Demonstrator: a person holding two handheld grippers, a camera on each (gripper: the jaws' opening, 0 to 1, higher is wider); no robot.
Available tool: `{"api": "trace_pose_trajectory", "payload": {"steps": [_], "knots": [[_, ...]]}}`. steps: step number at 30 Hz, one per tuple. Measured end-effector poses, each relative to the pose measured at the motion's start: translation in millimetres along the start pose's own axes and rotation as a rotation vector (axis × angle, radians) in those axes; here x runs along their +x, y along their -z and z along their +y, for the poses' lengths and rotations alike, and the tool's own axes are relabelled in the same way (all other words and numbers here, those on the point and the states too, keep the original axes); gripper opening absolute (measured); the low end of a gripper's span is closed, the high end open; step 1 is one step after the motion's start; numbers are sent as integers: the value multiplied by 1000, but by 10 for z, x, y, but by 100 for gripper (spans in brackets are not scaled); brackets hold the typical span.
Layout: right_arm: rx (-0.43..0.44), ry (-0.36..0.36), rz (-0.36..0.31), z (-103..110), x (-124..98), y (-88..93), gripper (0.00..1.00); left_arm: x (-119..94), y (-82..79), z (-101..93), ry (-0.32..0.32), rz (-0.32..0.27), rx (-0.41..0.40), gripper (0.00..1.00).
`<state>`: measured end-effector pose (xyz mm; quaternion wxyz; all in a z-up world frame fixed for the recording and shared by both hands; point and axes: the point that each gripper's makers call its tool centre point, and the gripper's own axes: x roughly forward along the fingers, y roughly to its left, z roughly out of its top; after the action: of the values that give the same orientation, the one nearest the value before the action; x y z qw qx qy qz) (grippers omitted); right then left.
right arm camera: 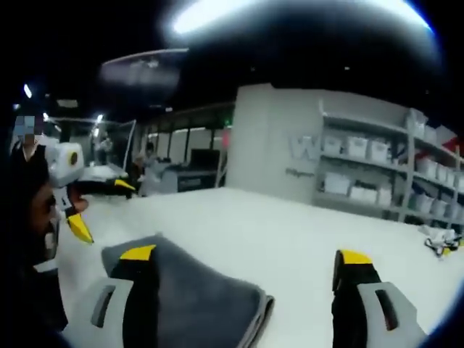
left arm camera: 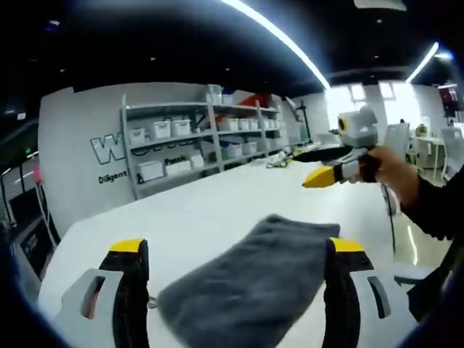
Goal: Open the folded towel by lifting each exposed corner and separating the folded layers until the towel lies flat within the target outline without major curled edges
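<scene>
folded grey towel [left arm camera: 250, 286] on white table [left arm camera: 217, 210], near edge cut off

White table [left arm camera: 210, 210]: broad bare top, small cluttered items near its far edge [left arm camera: 279, 161]. Grey shelving unit [left arm camera: 196, 138] beyond the far edge, against a lettered wall [left arm camera: 80, 145], stocked with white bins [left arm camera: 161, 129]. Ceiling light strips [left arm camera: 279, 32] overhead; dark-framed glass partitions [right arm camera: 185, 156] past the table's other side.

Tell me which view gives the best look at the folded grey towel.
The left gripper view: the folded grey towel lies nearly whole on the white table, between that gripper's open jaws. In the right gripper view the towel sits low at the edge, partly behind one jaw, though its layered corner shows.
</scene>
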<state>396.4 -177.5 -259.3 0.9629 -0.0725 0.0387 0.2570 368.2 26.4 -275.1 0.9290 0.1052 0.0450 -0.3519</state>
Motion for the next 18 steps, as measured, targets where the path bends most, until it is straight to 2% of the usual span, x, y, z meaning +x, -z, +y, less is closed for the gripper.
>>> {"api": "trace_pose_trajectory", "payload": {"steps": [6,8,14,18], "knots": [[-6,12,-14,97,-230,12,99,-259,145,102,-14,22,2,100],[42,37,-52,94,-324,-23,99,-323,159,168,-38,21,-5,100],[45,76,-56,101,-540,-5,99,-464,208,347,-95,15,-42,100],[43,78,-52,119,-637,27,99,-552,253,421,-115,19,-58,98]]}}
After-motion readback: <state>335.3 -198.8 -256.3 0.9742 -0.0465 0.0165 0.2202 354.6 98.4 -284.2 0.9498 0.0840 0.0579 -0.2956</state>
